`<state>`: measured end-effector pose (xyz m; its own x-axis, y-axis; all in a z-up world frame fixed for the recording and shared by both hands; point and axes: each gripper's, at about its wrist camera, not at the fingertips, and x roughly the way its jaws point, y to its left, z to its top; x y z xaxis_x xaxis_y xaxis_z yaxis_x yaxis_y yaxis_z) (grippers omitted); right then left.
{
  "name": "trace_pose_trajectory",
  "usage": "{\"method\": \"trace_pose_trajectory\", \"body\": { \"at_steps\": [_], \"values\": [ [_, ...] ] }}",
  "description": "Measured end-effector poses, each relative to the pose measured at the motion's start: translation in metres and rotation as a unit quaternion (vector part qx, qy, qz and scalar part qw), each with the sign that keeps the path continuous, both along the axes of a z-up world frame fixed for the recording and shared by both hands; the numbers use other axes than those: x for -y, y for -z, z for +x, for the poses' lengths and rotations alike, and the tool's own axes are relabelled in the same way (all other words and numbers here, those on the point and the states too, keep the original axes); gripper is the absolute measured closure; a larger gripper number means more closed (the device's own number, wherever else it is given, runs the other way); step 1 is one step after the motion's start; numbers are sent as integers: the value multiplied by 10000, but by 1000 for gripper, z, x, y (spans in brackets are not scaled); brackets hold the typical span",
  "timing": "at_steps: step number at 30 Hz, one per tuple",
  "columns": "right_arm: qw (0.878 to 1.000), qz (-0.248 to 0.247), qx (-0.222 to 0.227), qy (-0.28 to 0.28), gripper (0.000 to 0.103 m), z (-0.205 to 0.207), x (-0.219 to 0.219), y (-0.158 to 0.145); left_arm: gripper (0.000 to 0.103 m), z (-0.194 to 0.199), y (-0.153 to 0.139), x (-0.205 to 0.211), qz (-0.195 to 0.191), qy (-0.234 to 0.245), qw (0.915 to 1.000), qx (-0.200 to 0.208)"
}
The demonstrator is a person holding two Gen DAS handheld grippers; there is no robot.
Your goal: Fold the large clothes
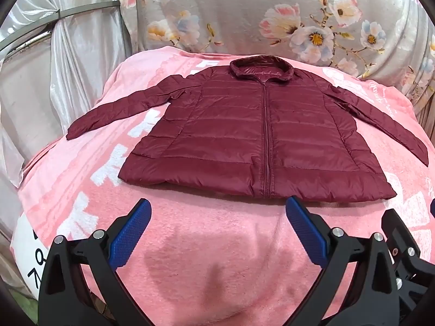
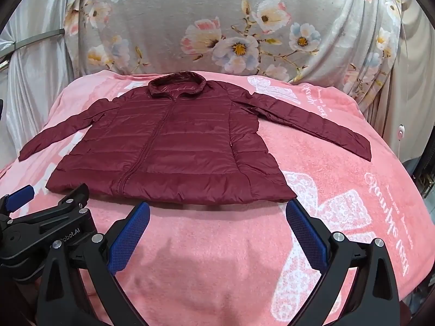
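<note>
A dark red quilted jacket [image 1: 244,135] [image 2: 168,146] lies flat and zipped on a pink blanket [image 1: 212,244] [image 2: 217,244], collar at the far end, both sleeves spread out to the sides. My left gripper [image 1: 217,212] hovers open just short of the jacket's near hem, with nothing between its blue pads [image 1: 130,233]. My right gripper [image 2: 217,214] is also open and empty, near the hem's right part. In the right wrist view the left gripper [image 2: 40,212] shows at the lower left, beside the hem's left corner.
The blanket covers a raised surface that drops off at the left and right edges. A grey floral cloth [image 1: 244,13] [image 2: 244,27] hangs behind it. A silvery curtain [image 1: 68,54] stands at the left. A small white device on a cord [image 2: 401,131] hangs at the right.
</note>
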<state>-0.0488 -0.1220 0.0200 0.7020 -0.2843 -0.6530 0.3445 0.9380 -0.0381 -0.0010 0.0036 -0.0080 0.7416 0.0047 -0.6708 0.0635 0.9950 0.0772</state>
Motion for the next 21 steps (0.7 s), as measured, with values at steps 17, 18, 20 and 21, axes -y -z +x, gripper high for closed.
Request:
{"method": "trace_pose_trajectory", "body": {
  "at_steps": [17, 18, 20, 21],
  "values": [
    [10000, -11, 1, -4, 5, 1, -2, -2, 6, 2, -11, -8, -18, -69, 10000, -20],
    [10000, -13, 3, 1, 5, 1, -2, -2, 6, 2, -12, -9, -18, -72, 10000, -17],
    [10000, 3, 6, -5, 5, 1, -2, -2, 6, 2, -12, -9, -16, -71, 10000, -18],
    [10000, 11, 7, -5, 5, 1, -1, -2, 6, 3, -13, -10, -19, -73, 10000, -13]
  ]
}}
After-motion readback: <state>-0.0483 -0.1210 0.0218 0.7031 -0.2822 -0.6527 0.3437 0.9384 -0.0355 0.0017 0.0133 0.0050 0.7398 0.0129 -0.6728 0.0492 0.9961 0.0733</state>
